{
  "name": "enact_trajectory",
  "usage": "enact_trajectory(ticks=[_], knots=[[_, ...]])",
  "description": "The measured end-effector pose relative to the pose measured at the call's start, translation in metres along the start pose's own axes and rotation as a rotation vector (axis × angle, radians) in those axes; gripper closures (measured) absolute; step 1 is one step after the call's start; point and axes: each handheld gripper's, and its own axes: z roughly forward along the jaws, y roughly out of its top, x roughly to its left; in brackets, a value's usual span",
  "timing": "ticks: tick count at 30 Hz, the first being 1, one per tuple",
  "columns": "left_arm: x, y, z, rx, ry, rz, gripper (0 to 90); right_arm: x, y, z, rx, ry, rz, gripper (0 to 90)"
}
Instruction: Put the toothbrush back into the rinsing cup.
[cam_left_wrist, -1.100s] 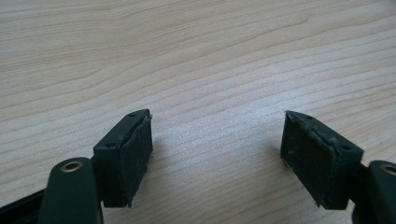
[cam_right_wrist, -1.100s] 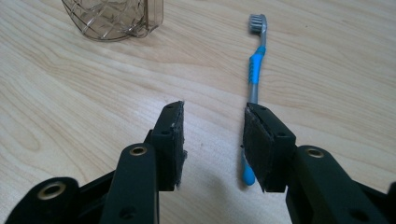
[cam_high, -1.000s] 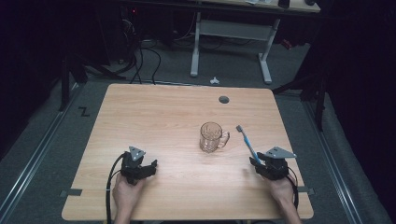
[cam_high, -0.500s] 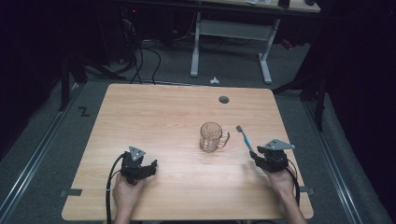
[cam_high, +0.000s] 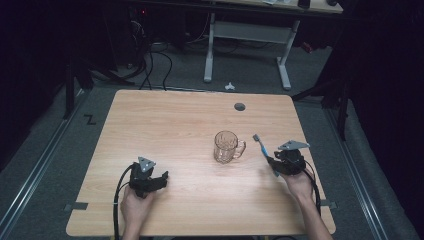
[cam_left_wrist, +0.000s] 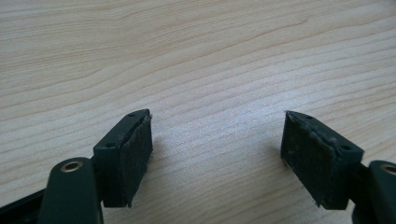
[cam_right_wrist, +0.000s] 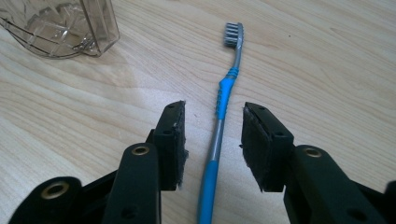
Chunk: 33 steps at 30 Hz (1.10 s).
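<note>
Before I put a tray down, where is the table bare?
The far half beyond the mug, and the middle between the left gripper and mug. It is crowded by the toothbrush and right gripper.

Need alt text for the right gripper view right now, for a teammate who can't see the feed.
The right gripper has its two black jaws open on either side of a blue and grey toothbrush lying flat on the wooden table, pads not touching the handle. The bristle head points away from the camera, and the base of a clear glass mug sits at the upper left.
</note>
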Motion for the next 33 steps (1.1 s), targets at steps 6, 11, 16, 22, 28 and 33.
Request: enact_trajectory(ticks=[6, 11, 16, 22, 28, 33], knots=[[0.000, 0.000, 0.000, 0.000, 0.000, 0.000, 25.4, -0.002, 0.008, 0.006, 0.022, -0.004, -0.028, 60.0], [0.000, 0.000, 0.000, 0.000, -0.001, 0.000, 25.3, -0.004, 0.015, 0.010, 0.047, 0.001, -0.044, 61.1], [0.000, 0.000, 0.000, 0.000, -0.001, 0.000, 25.2, -0.006, 0.024, 0.015, 0.090, 0.006, -0.070, 62.1], [0.000, 0.000, 0.000, 0.000, -0.002, -0.001, 25.2, -0.009, 0.034, 0.020, 0.129, 0.005, -0.071, 61.1], [0.000, 0.000, 0.000, 0.000, -0.002, 0.000, 25.1, -0.011, 0.043, 0.025, 0.176, 0.003, -0.078, 62.4], [0.000, 0.000, 0.000, 0.000, -0.002, 0.000, 25.1, -0.014, 0.049, 0.031, 0.212, 0.002, -0.076, 62.6]])
